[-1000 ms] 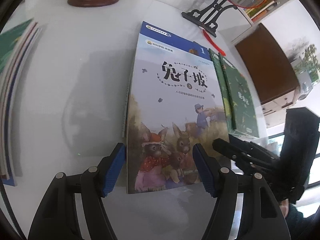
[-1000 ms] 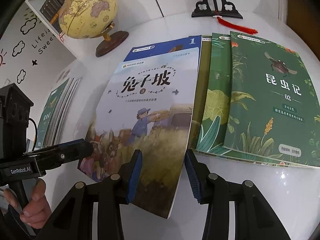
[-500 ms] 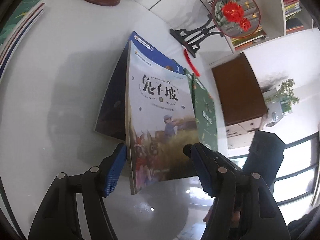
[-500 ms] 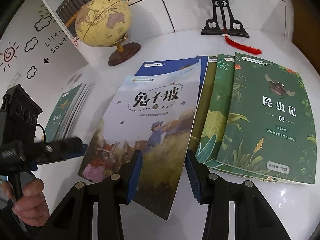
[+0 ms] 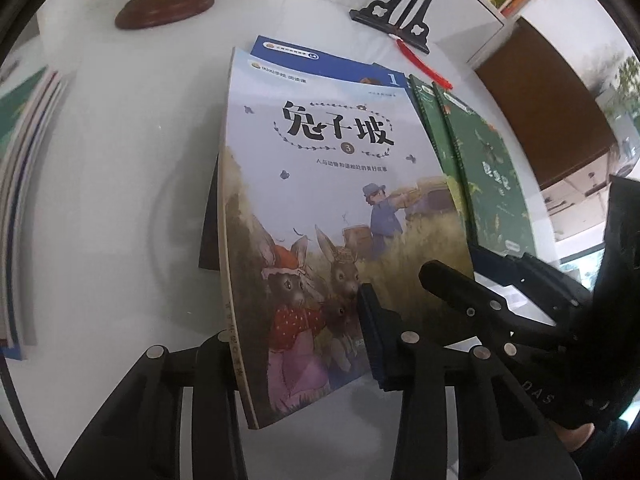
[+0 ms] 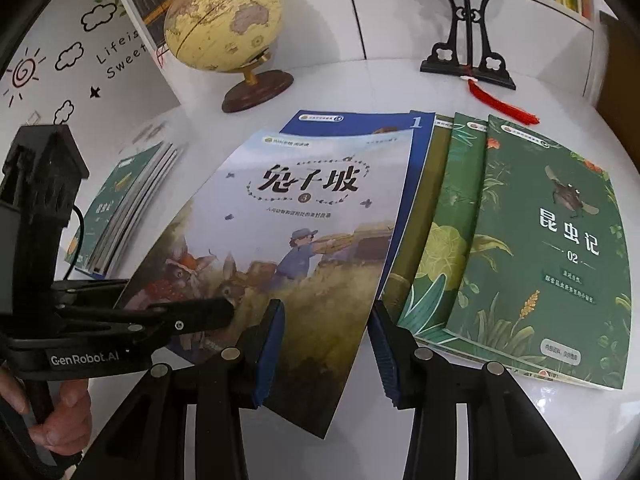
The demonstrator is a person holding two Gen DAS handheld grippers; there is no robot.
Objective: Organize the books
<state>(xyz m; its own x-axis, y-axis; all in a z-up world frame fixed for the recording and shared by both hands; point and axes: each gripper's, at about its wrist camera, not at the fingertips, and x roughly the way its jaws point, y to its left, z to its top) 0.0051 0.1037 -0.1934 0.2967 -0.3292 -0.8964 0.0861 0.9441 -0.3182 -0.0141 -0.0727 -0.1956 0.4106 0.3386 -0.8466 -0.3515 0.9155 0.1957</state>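
The rabbit-cover book (image 5: 340, 184) (image 6: 320, 240) is tilted up at its near end over a blue book (image 5: 320, 60) (image 6: 352, 124). My left gripper (image 5: 296, 332) (image 6: 168, 300) is closing on the book's spine-side near corner. One pad lies on the cover and the other finger is hidden under the book. My right gripper (image 6: 326, 344) (image 5: 460, 276) is closing a little more on the book's other near corner, with a finger above and a finger below. Green insect books (image 6: 552, 248) (image 5: 492, 184) lie fanned to the right.
A stack of books (image 6: 124, 204) (image 5: 24, 200) lies at the left on the white table (image 5: 120, 160). A globe (image 6: 224, 20) and a black fan stand (image 6: 468, 52) with a red tassel stand at the back. A hand (image 6: 64, 420) holds the left gripper.
The rabbit book's near end has come up off the blue book. My left jaws, wide on either side of it before, have narrowed onto its spine-side corner. The right gripper keeps its hold.
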